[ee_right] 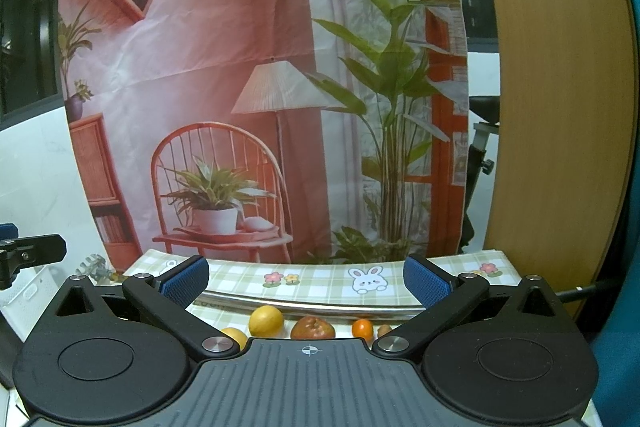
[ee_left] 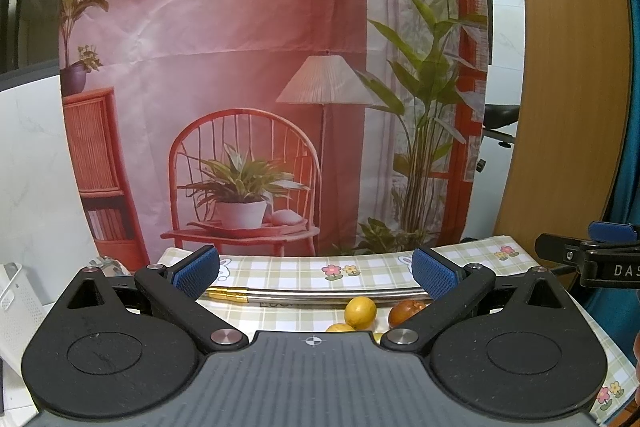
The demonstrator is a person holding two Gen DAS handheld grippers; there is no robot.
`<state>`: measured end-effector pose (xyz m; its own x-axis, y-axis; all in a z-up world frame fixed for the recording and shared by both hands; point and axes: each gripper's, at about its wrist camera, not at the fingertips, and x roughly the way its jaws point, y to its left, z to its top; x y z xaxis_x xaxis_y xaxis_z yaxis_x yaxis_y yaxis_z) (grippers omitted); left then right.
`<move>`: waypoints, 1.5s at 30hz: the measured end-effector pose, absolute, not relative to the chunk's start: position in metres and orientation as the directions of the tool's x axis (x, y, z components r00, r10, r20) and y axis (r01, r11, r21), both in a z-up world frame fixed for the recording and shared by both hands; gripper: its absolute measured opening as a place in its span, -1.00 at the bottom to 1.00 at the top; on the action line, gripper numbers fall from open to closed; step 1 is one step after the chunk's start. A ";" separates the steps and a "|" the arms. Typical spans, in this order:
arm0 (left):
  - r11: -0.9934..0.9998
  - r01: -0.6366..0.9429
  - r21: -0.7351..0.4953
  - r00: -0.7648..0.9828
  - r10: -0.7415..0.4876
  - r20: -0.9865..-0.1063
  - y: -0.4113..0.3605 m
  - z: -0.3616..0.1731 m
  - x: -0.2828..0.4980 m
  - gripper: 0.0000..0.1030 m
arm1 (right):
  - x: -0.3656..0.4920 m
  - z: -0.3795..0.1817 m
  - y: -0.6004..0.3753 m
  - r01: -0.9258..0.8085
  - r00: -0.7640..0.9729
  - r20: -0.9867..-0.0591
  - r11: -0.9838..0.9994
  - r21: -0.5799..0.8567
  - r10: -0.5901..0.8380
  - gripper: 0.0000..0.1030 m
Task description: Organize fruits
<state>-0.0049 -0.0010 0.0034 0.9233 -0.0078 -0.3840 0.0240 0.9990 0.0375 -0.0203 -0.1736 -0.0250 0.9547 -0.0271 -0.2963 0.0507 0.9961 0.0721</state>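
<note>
Checked cloth in green and white, printed with flowers and rabbits, covers the bench (ee_right: 320, 277). We take the curved metal rail (ee_right: 312, 301) as landmark; whether it is the rim of a tray we cannot tell.

1. Position of the fruits. Just on the near side of the rail lie a yellow lemon (ee_right: 266, 321), a reddish-brown fruit (ee_right: 313, 327) to its right, a small orange citrus (ee_right: 362, 329) further right, and a small brown item (ee_right: 385, 329) we cannot identify. A second yellow fruit (ee_right: 235, 335) sits nearer the camera, left of the lemon, partly hidden by the gripper body. The left wrist view shows the same group at lower right.

2. State of the tools. The left hand-held gripper (ee_left: 316, 273) has its blue pads wide apart and holds nothing. The right hand-held gripper (ee_right: 306, 277) likewise stands spread and empty. Both sit raised, short of the fruits, pointing over the rail toward the printed backdrop (ee_right: 240, 87).

3. Step in hand. We judge this as the approach stage; no fruit is grasped yet.

4. Next move. We would tip one gripper downward, centre its spread fingers on a single fruit, probably the lemon, and close gently, since round fruit may roll against the rail. No destination container is visible.
</note>
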 end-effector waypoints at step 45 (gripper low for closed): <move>0.998 0.023 0.061 0.925 0.002 -0.381 0.001 0.004 -0.008 1.00 | -0.023 -0.016 -0.175 0.050 0.954 -0.299 0.996 0.074 -0.026 1.00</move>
